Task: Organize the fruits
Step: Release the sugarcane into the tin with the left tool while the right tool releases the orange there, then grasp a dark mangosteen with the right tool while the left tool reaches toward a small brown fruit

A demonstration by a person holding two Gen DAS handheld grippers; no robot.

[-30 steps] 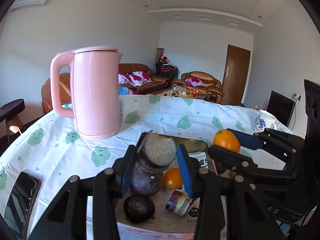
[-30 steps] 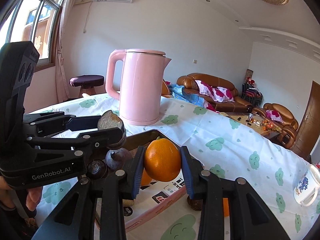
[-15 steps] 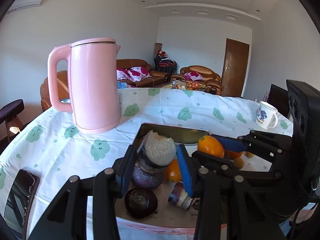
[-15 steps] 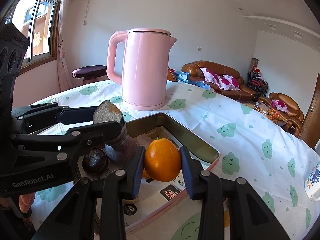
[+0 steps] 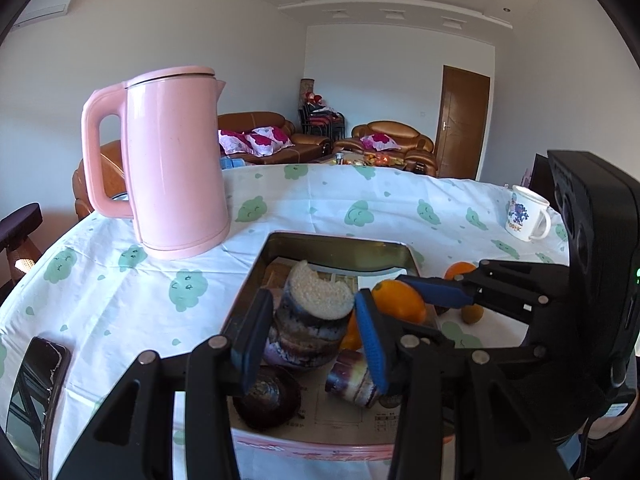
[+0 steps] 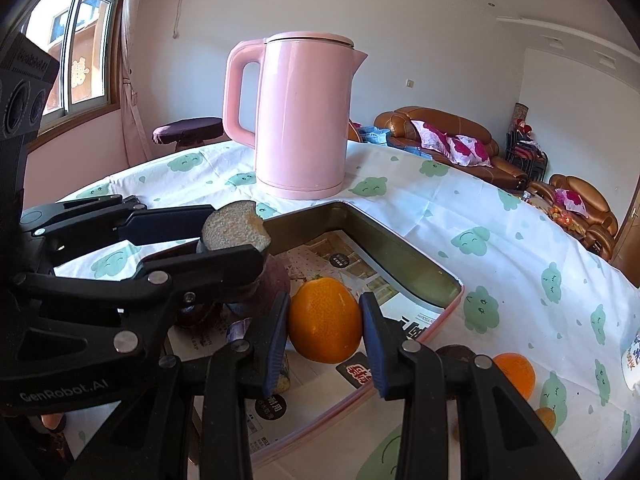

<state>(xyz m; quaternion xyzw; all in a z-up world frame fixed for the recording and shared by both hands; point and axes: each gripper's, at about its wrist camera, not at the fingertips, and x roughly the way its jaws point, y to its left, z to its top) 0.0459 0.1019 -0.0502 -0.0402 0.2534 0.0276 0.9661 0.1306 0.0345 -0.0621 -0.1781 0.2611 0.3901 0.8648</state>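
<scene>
My left gripper (image 5: 312,328) is shut on a piece of sugarcane (image 5: 314,312) with a pale cut top, held low over the metal tray (image 5: 340,246). My right gripper (image 6: 324,328) is shut on an orange (image 6: 325,320), low inside the same tray (image 6: 400,260). In the left wrist view the orange (image 5: 400,302) sits just right of the sugarcane. The tray holds a dark round fruit (image 5: 266,398), another sugarcane piece (image 5: 352,376) and another orange. In the right wrist view the sugarcane (image 6: 234,228) shows in the left gripper's jaws.
A pink kettle (image 5: 176,160) stands behind the tray on the patterned tablecloth. A phone (image 5: 32,392) lies at the left edge. A white mug (image 5: 526,214) stands far right. Loose oranges (image 6: 516,374) and a small dark fruit (image 5: 472,314) lie right of the tray.
Both grippers have come down toward the tray with their fruit; the orange has dropped from above the rim into the tray, and the sugarcane sits lower over the fruit there.
</scene>
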